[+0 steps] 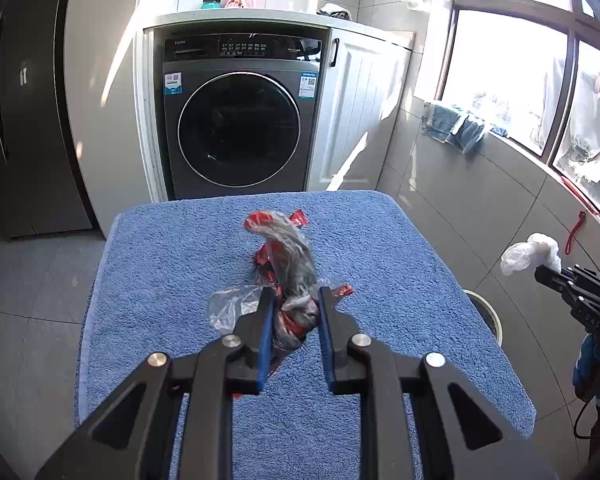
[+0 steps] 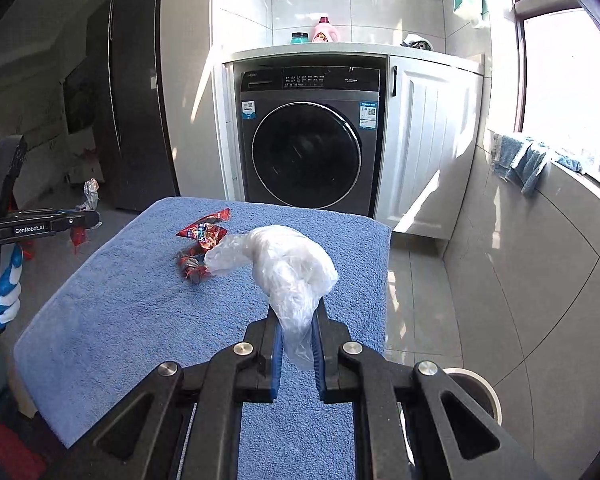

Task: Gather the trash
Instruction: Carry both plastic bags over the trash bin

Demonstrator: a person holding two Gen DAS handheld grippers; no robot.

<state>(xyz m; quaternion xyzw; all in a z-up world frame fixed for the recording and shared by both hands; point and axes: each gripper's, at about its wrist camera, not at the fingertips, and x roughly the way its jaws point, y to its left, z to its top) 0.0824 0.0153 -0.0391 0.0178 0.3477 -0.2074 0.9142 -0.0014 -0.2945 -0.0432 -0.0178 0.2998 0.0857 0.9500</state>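
Blue towel (image 1: 180, 264) covers the bench; above it the left hand-held gripper (image 1: 293, 304) clamps a crumpled red-and-silver wrapper (image 1: 290, 256), the right hand-held gripper (image 2: 296, 320) pinches a white plastic bag (image 2: 288, 264); another red wrapper (image 2: 202, 236) lies on the towel

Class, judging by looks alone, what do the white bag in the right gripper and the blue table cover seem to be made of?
Crumpled white bag: thin plastic film, translucent with a soft sheen; it wrinkles and light passes through it.
Blue table cover: likely terry cloth, matte; its surface shows a looped, nubby pile.
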